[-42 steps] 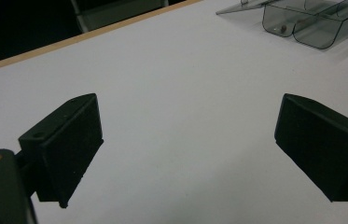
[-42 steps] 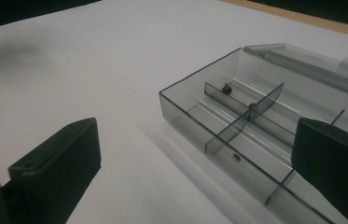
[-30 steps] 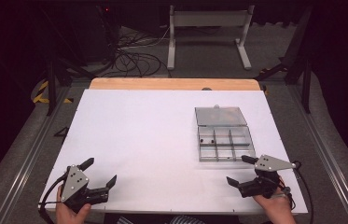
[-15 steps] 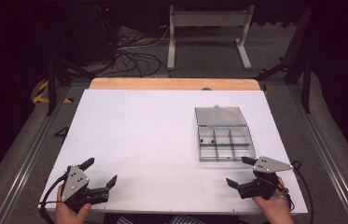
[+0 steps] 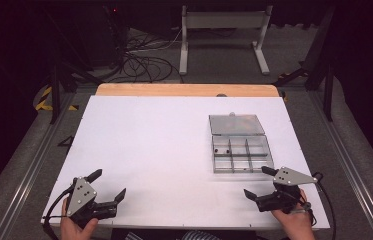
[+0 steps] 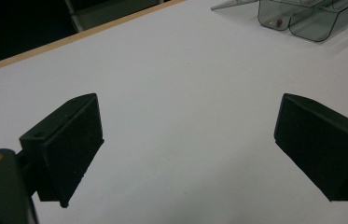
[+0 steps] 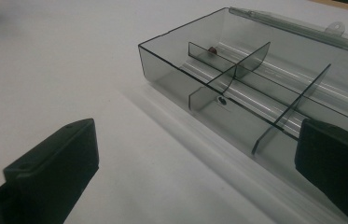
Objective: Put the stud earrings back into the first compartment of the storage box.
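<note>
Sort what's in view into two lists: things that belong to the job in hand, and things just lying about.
Belongs to the job:
- clear divided box, lid open, with small parts in its compartments
- right gripper, open, close beside the box
- left gripper, open, over bare table

Just lying about:
- white table
- cables on the floor behind
- metal stand behind
</note>
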{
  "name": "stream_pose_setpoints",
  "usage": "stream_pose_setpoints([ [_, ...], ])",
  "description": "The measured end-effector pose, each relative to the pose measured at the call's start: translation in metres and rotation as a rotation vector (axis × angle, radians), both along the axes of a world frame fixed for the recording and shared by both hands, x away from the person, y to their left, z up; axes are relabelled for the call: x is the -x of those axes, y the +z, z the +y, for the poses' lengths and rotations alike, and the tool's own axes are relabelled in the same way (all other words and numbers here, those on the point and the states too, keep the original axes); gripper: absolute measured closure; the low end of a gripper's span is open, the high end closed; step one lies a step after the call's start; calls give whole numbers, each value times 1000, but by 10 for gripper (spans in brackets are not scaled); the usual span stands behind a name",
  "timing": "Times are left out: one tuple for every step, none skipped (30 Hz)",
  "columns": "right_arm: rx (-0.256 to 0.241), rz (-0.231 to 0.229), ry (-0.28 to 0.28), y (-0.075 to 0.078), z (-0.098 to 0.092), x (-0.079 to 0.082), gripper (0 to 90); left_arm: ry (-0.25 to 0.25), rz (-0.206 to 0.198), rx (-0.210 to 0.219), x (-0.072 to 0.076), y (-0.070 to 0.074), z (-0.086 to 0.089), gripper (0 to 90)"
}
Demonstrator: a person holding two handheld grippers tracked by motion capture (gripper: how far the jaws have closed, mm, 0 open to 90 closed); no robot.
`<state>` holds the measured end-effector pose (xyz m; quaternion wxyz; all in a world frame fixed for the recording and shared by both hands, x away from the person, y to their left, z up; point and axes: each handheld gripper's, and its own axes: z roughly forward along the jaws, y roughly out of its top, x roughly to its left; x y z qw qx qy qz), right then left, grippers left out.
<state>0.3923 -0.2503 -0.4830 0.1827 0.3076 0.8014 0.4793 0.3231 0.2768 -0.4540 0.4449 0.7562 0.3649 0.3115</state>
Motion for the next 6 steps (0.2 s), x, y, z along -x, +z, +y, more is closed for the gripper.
stream_pose_setpoints([
  [3, -1, 2, 0, 0, 0, 4, -1, 0, 0, 0, 0, 0, 83],
  [9, 0, 5, 0, 1, 0, 4, -1, -3, -3, 0, 0, 0, 83],
  [14, 1, 6, 0, 1, 0, 4, -3, -4, -4, 0, 0, 0, 83],
  [20, -1, 7, 0, 2, 0, 4, -5, -4, -3, 0, 0, 0, 83],
  [25, -4, 9, 1, 2, 0, 4, -3, -6, -1, 0, 0, 0, 83],
  [28, -7, 10, 1, 2, 0, 4, -5, -8, 0, 0, 0, 0, 83],
])
